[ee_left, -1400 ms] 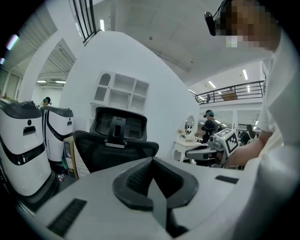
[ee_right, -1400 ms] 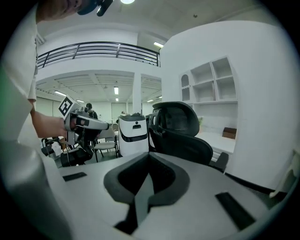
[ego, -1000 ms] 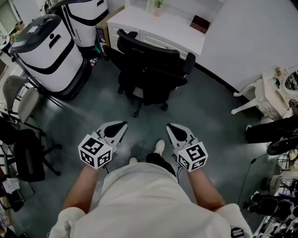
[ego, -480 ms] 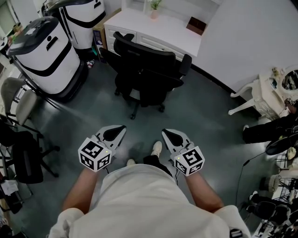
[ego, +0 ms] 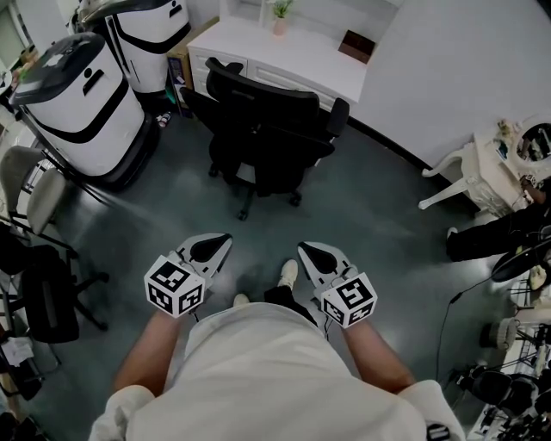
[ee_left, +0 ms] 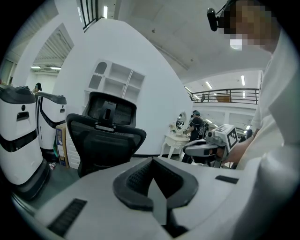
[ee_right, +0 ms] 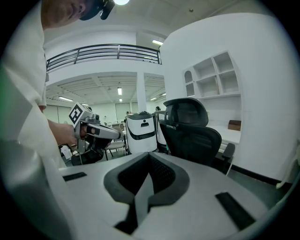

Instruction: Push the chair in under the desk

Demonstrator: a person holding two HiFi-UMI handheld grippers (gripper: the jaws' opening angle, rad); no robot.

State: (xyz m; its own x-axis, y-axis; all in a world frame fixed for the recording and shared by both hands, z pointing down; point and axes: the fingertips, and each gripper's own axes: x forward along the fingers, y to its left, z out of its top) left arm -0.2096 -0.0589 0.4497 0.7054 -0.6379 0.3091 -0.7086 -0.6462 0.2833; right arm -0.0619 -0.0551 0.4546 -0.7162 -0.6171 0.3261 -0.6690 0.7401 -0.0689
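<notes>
While both grippers hang low in front of the person's torso, left gripper [ego: 222, 241] and right gripper [ego: 306, 250] each have their jaws pressed together, with nothing between them. They are level with each other and apart, and the person's shoes show between them.

Ahead of the tips: bare grey-green floor [ego: 370, 215], unobstructed up to the chair's castors.

Chair [ego: 267, 129]: black, mesh back with headrest, backrest turned toward the person. It stands out on the floor in front of the desk [ego: 293, 56], not tucked under. The gap at the seat is hidden by the backrest.

Left flank: a large white-and-black machine housing [ego: 73, 103] is near the chair's left side, so room there is narrow. A second black chair [ego: 43, 284] sits at the far left edge.

Right flank: open floor runs to the black skirting of the white wall [ego: 465, 69]. A white ornate table [ego: 482, 177] stands well apart.

Desk: white with drawer fronts, set against the wall, with a small plant [ego: 280, 15] and a brown box [ego: 356, 45] on top.
</notes>
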